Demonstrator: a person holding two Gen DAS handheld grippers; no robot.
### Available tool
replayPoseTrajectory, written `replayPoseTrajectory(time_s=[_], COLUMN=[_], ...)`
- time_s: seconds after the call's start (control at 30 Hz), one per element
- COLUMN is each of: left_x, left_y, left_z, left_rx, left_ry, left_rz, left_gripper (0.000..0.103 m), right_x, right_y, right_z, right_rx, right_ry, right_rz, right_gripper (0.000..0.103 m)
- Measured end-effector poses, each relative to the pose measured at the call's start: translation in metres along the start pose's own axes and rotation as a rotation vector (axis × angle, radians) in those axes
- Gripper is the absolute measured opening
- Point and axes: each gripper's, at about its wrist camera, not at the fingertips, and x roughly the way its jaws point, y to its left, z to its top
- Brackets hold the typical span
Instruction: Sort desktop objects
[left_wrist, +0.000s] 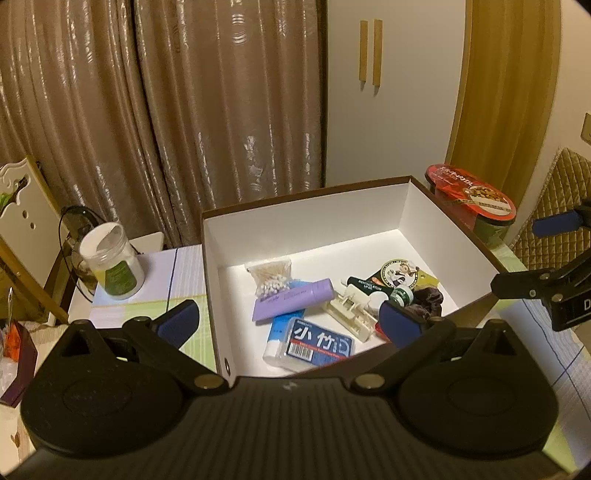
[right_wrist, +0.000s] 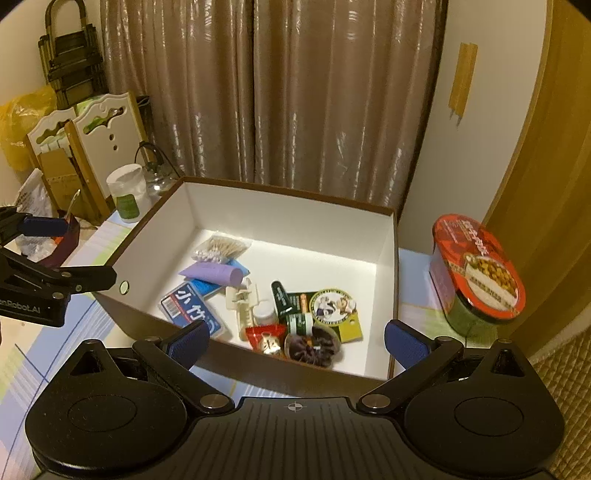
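White inside and brown outside, the cardboard box (right_wrist: 288, 206) on the tabletop (right_wrist: 413, 310) already holds the small things: a lilac tube (right_wrist: 218, 274), a bag of cotton swabs (right_wrist: 218, 250), a blue case (right_wrist: 192, 308), a dark scrunchie (right_wrist: 314, 347). All look light; the tube is soft and maybe slippery, so I would take it across the body. Outside stand a noodle cup (right_wrist: 476, 273), light and crushable, better held low, and a plastic jar (left_wrist: 112, 264). The left gripper (left_wrist: 290, 321) and the right gripper (right_wrist: 295, 341) hover wide apart, with nothing in them.
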Motion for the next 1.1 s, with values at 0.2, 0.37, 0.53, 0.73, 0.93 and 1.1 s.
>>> replayPoseTrajectory(time_s=[0.2, 0.37, 0.53, 0.73, 0.93, 1.1], left_x=[-0.014, -0.025, -0.030, -0.036, -0.042, -0.044], left_y=[0.001, -0.003, -0.009, -0.014, -0.020, -0.021], left_z=[-0.009, -0.020, -0.023, -0.020, -0.015, -0.012], left_rx=[-0.033, -0.065, -0.086, -0.113, -0.119, -0.151], left_ry=[0.013, 0.043, 0.093, 0.120, 0.134, 0.139], left_rz=[0.012, 0.026, 0.015, 0.017, 0.040, 0.058], left_gripper=[0.102, 0.102, 0.102, 0.102, 0.102, 0.102], right_x=[-0.007, -0.011, -0.015, -0.017, -0.019, -0.020], right_y=[0.002, 0.005, 0.010, 0.013, 0.016, 0.018], right_z=[-0.009, -0.016, -0.017, -0.012, -0.005, 0.001], right_rx=[0.025, 0.039, 0.038, 0.070, 0.063, 0.057], right_ry=[0.030, 0.067, 0.123, 0.175, 0.198, 0.216], right_rz=[-0.001, 0.000, 0.003, 0.035, 0.028, 0.022], right_gripper=[0.103, 0.103, 0.103, 0.103, 0.103, 0.103])
